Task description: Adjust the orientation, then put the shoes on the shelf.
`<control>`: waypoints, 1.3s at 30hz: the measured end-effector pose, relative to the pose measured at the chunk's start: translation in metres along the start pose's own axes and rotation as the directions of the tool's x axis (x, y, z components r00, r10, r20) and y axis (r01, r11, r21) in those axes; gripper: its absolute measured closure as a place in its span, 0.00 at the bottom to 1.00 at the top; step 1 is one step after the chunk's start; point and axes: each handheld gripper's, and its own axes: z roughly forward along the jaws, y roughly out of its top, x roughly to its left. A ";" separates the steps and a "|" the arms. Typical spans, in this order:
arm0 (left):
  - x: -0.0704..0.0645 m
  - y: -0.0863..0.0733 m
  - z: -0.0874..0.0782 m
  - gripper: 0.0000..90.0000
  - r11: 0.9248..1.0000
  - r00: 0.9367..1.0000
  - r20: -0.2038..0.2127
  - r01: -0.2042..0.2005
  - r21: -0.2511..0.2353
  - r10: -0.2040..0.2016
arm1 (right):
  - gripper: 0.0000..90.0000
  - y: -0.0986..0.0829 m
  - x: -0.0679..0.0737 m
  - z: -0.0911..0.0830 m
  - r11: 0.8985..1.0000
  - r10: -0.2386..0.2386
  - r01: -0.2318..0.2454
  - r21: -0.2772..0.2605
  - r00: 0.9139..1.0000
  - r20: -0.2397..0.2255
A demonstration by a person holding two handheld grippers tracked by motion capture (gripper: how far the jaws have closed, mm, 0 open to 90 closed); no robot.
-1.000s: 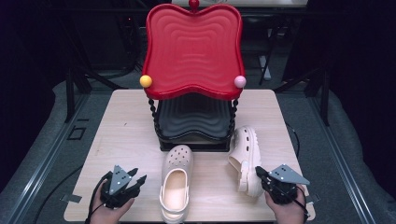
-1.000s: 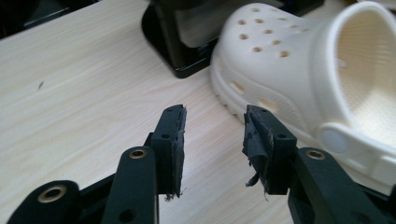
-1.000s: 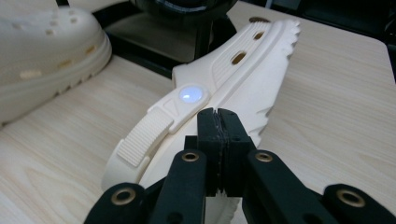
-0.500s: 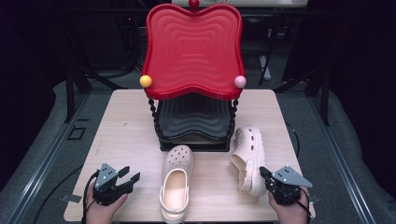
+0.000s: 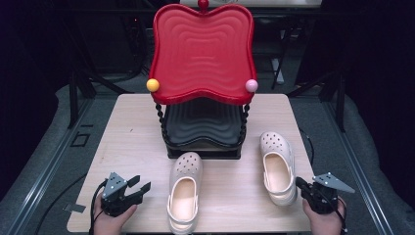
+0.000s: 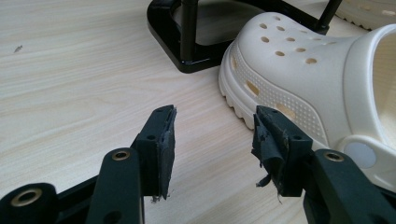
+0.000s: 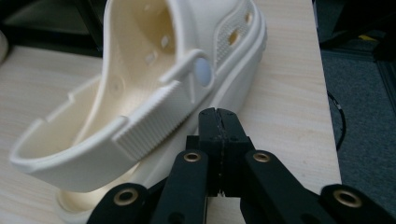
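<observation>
You are at the start of handling the two cream foam clogs, and neither one is gripped yet. Your left claw (image 5: 138, 188) is spread wide and hovers low over the pale wooden worktop (image 5: 132, 142), with its jaws pointing at the side of the left cream clog (image 5: 185, 198). This clog lies toes-forward in front of the black lower tray of the two-tier rack (image 5: 203, 125), its toe almost at the rack's base. Your right claw (image 7: 218, 122) is pressed together and holds nothing; it sits just beside the heel strap of the right cream clog (image 5: 277, 166), which lies flat near the right edge of the worktop.

I judge that the next move calls for closing the left claw on the wall of the near clog, and for opening the right claw before it can take the strap.

The worktop is light wood grain, clean, and the wavy red upper tray (image 5: 203, 49) stands high above it. Around the worktop the room is dark, with grey floor and black frames.
</observation>
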 end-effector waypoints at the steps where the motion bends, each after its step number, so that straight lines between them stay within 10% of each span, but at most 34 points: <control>1: 0.000 0.000 0.000 0.55 1.000 1.000 0.003 0.000 -0.003 0.000 | 1.00 -0.002 -0.002 0.004 1.000 -0.019 0.018 0.021 1.000 0.009; 18: 0.002 0.001 -0.002 0.55 1.000 1.000 0.000 0.017 -0.017 -0.017 | 0.68 0.030 -0.005 -0.007 0.996 -0.093 0.093 -0.011 0.995 0.045; 28: -0.001 0.001 -0.001 0.55 1.000 1.000 0.009 0.002 -0.005 -0.002 | 0.83 0.071 0.012 0.014 0.941 -0.332 0.326 0.095 0.942 0.055; 35: 0.002 0.000 -0.001 0.55 1.000 1.000 0.012 0.024 -0.009 -0.024 | 0.89 0.077 0.018 0.034 0.905 -0.398 0.381 0.190 0.915 0.060; 39: 0.002 0.000 -0.001 0.55 1.000 1.000 0.012 0.022 -0.009 -0.022 | 0.89 0.076 0.018 0.041 0.904 -0.397 0.377 0.203 0.915 0.066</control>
